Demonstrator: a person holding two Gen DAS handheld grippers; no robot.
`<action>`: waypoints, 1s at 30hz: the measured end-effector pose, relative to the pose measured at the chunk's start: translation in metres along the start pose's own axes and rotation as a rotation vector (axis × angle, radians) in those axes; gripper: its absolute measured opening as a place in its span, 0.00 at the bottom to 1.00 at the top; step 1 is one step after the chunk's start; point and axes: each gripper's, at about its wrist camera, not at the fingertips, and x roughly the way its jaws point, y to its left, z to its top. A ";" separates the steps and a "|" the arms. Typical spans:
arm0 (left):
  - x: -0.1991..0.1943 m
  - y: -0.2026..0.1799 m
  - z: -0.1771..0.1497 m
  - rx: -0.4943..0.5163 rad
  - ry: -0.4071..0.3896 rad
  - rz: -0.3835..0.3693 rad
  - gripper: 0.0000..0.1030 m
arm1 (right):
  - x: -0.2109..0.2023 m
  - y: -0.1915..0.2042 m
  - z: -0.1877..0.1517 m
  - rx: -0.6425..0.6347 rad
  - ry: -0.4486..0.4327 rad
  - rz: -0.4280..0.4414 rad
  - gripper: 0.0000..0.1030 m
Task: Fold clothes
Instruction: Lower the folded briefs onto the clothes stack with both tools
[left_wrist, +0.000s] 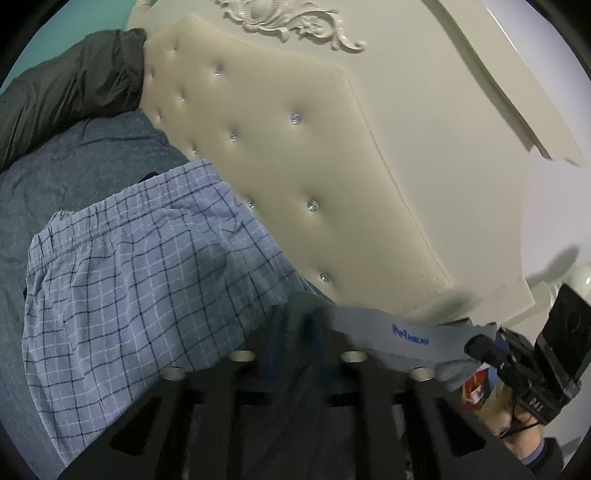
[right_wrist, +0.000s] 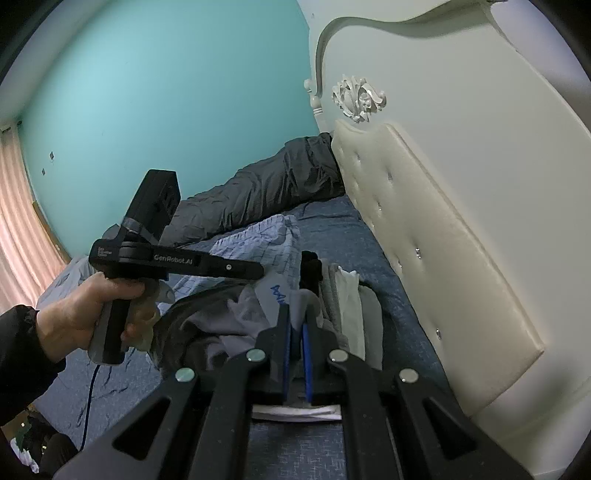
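Grey garment (right_wrist: 236, 325) with blue lettering on its waistband lies bunched on the bed (right_wrist: 369, 229), near the tufted headboard (right_wrist: 436, 236). Right tongs (right_wrist: 295, 332) clenched on a fold of it. Left tongs (right_wrist: 310, 267) reach its band from the side away from the headboard, nearly closed; grip on cloth cannot be told. Checked blue shorts (left_wrist: 129, 280) lie on the bed beyond the garment, along the headboard. Dark jacket (right_wrist: 258, 192) against the headboard's far end. Hand (right_wrist: 77, 317) holds the left tool.
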 end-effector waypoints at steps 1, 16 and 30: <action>-0.004 -0.002 -0.001 0.006 -0.016 0.002 0.08 | 0.000 0.000 0.000 0.000 -0.001 -0.001 0.05; -0.120 -0.024 -0.027 0.096 -0.340 0.068 0.05 | -0.018 0.032 0.030 -0.032 -0.102 -0.001 0.05; -0.194 -0.019 -0.052 0.104 -0.490 0.137 0.05 | -0.020 0.082 0.075 -0.070 -0.205 0.033 0.05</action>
